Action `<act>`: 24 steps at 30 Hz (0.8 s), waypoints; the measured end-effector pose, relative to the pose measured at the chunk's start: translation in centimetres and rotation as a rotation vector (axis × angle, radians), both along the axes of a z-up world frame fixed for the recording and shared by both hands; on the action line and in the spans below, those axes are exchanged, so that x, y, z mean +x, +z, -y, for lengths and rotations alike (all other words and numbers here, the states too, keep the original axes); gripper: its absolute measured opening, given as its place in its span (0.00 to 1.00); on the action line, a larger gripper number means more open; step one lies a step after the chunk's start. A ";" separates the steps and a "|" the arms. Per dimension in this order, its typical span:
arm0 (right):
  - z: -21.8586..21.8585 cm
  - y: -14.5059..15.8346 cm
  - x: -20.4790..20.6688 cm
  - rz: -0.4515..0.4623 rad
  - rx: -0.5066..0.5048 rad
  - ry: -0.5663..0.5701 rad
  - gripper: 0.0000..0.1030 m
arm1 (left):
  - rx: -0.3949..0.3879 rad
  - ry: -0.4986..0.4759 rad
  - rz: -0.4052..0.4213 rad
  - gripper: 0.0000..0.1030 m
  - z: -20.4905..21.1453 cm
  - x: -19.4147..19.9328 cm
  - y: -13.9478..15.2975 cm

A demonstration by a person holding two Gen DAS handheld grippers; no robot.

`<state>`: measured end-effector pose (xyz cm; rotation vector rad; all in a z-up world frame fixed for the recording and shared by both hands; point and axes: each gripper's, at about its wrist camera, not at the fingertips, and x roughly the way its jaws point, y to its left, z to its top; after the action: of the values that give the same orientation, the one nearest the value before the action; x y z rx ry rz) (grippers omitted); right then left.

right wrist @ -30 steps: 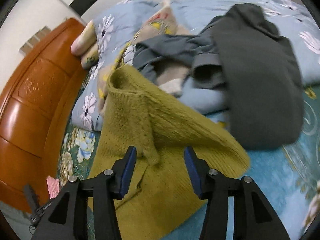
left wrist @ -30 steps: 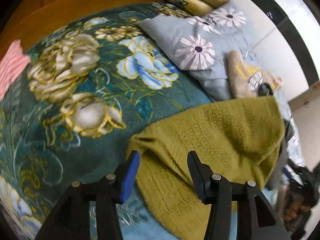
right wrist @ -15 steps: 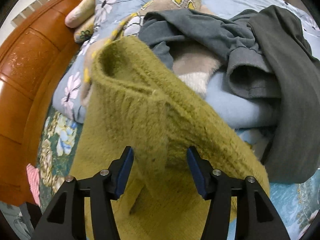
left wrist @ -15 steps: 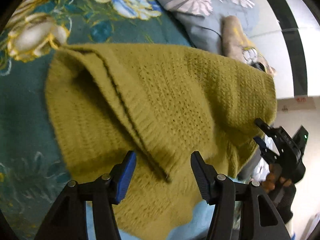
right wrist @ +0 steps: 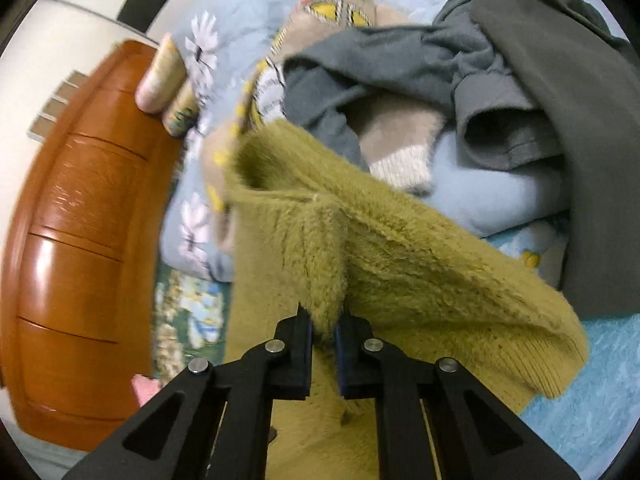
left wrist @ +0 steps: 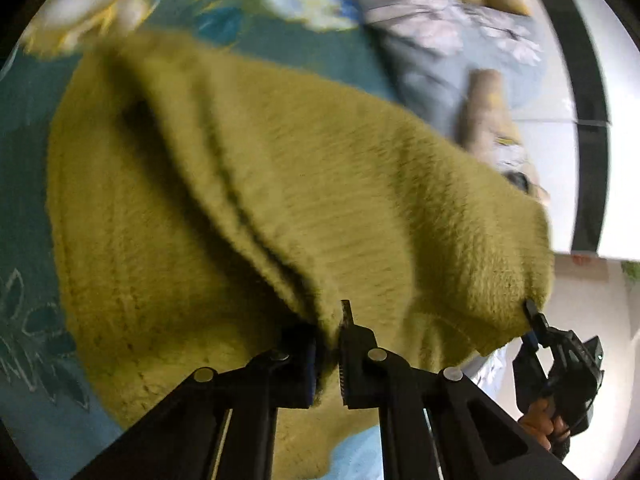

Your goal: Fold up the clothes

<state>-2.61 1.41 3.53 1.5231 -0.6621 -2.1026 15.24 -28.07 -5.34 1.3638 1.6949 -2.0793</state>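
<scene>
Over the bed (left wrist: 24,184) I have both sets of jaws clamped on the green sweater's (left wrist: 304,184) raised edge, mid-fold; next I'd carry it across and lay it flat.

both wrist views close, sharing sweater (left wrist: 320,184)

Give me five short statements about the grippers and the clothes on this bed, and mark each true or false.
1. The left gripper is shut on the fuzzy olive-green knitted sweater. True.
2. The right gripper is open and holds nothing. False: it pinches the same sweater.
3. Dark grey garments lie heaped beyond the sweater. True.
4. The polished wooden headboard is white. False: orange-brown.
5. The floral bedspread under the sweater is teal. True.
</scene>
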 end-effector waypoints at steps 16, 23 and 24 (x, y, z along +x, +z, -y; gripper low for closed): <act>-9.5 20.6 7.3 -0.429 -0.266 -0.065 0.08 | -0.311 -0.156 -0.743 0.07 2.3 1.6 28.9; -14.6 28.3 14.3 -0.620 -0.313 -0.132 0.08 | -0.346 -0.218 -0.948 0.07 -1.0 5.8 36.8; -15.4 29.1 15.6 -0.646 -0.322 -0.142 0.08 | -0.357 -0.228 -0.974 0.07 -1.4 6.7 37.4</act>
<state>13.00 16.84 32.63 0.5835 -0.8154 -2.2708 21.89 -26.70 32.04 0.4341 1.2640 -3.2875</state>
